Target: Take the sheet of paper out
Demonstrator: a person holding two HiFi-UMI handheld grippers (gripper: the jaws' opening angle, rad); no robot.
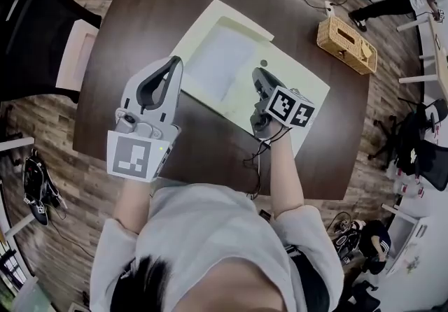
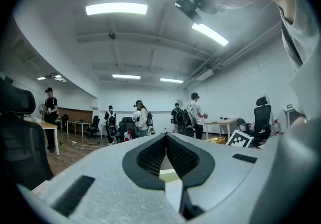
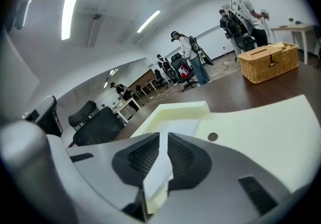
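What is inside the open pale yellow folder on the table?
A white sheet of paper lies in the folder, with its edge pinched in the shut right gripper. Anything beneath the sheet is covered, so I cannot tell whether more lies under it.

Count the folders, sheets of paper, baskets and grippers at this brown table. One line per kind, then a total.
folder: 1
sheet of paper: 1
wicker basket: 1
grippers: 2, the left gripper and the right gripper
Total: 5
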